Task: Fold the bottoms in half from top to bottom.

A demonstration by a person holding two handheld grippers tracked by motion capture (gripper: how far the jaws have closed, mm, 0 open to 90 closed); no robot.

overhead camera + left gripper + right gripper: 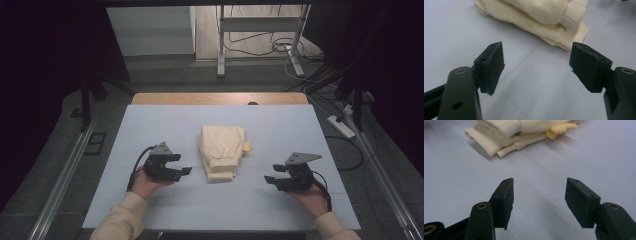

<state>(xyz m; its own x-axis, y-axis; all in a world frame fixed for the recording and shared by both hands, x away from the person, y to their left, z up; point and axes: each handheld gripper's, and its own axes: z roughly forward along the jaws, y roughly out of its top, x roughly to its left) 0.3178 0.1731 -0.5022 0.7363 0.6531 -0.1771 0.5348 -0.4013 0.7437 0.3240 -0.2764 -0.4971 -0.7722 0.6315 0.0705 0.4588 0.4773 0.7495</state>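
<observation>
Black rubbery pads on both my grippers, and both sets of jaws stand wide apart with nothing between them, just pale blue-grey mat. My left gripper (pixel 175 165) sits low over the mat on my left side, jaws pointing in toward the middle; my right gripper (pixel 276 178) mirrors it on the other side, pointing back the opposite way. Each one has a grey plate on top and a black cable looping off behind my hand.

No brand, label or writing that I can read anywhere on the grippers or the cloth.

Between the two grippers, apart from both, lies the garment (pixel 221 151): cream, soft-looking knit, folded into a chunky stack of layers. In the left gripper view the garment (pixel 541 17) shows a ribbed cuff on top of the folds. In the right gripper view the garment (pixel 514 132) has its layered edges facing me, and a small yellower bit (pixel 560 129) pokes out at its side, too blurry to say what it is.

Long axis runs away from me toward the far edge of the table (pixel 220 98), the narrower, stacked end nearest me. It sits around the middle of the mat (pixel 280 130).
</observation>
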